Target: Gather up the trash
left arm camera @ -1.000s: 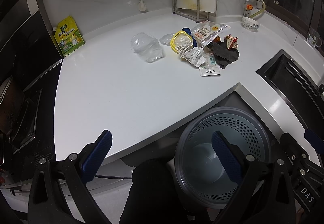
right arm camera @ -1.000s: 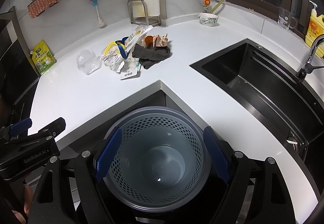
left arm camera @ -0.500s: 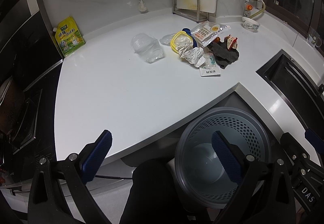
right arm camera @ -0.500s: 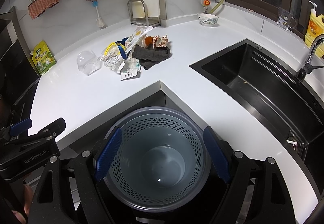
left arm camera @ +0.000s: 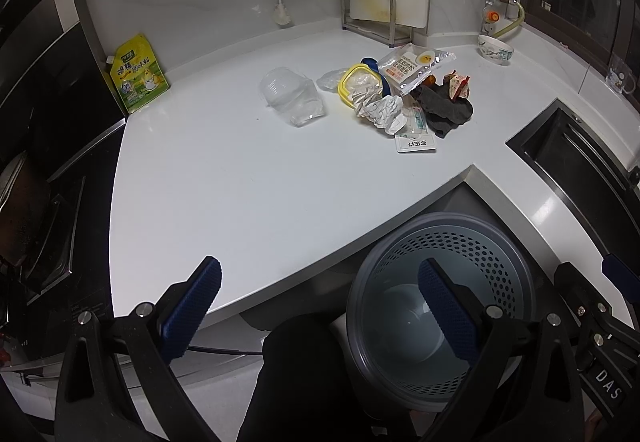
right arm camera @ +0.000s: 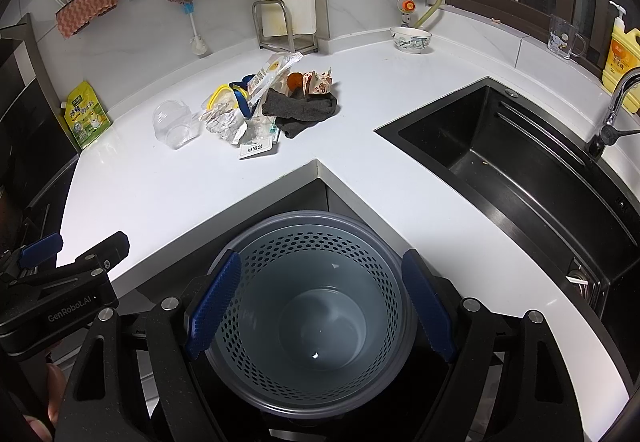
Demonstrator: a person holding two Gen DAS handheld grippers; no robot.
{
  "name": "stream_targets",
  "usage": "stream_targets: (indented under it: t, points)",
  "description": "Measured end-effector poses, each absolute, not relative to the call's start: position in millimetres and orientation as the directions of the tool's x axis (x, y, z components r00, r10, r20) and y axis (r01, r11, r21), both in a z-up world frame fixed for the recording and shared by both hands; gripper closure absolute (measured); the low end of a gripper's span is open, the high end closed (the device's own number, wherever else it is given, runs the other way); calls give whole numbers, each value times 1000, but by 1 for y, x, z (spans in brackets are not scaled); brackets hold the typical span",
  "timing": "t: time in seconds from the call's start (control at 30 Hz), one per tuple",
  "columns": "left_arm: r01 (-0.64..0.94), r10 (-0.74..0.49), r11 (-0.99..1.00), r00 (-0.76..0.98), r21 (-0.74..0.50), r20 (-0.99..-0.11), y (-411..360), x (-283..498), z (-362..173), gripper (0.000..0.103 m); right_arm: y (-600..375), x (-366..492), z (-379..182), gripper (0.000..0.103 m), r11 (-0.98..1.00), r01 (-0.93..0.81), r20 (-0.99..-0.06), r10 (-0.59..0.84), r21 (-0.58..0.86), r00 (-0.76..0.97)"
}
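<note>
A pile of trash lies on the white counter [left arm camera: 240, 178]: a clear plastic cup [left arm camera: 292, 98], a yellow-rimmed lid [left arm camera: 358, 84], crumpled foil [left arm camera: 380, 112], a snack wrapper [left arm camera: 412, 66], a dark cloth [left arm camera: 446, 110] and a small white packet [left arm camera: 415, 143]. The pile also shows in the right wrist view [right arm camera: 260, 110]. A grey perforated bin [right arm camera: 308, 306] stands empty below the counter corner. My left gripper [left arm camera: 316, 306] is open and empty above the counter edge. My right gripper [right arm camera: 320, 302] is open and empty over the bin.
A black sink [right arm camera: 512, 162] is set in the counter at right, with a faucet [right arm camera: 616, 106]. A green-yellow pouch [left arm camera: 136, 72], a metal rack [left arm camera: 370, 10] with a cutting board, and a bowl [right arm camera: 411, 38] stand along the back wall. A stove [left arm camera: 40, 210] is at left.
</note>
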State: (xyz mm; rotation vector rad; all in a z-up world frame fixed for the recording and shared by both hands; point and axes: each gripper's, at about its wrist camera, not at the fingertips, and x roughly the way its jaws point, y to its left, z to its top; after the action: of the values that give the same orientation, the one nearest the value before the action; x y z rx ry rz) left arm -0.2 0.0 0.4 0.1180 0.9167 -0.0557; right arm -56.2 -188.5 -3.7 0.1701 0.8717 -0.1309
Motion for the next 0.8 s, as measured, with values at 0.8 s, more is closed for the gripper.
stream_targets:
  t: [0.8]
  points:
    - [104,-8,992,607,69,-795,2,3,5,6,-185,-56,2,24,979,179,-765,-45,93,642]
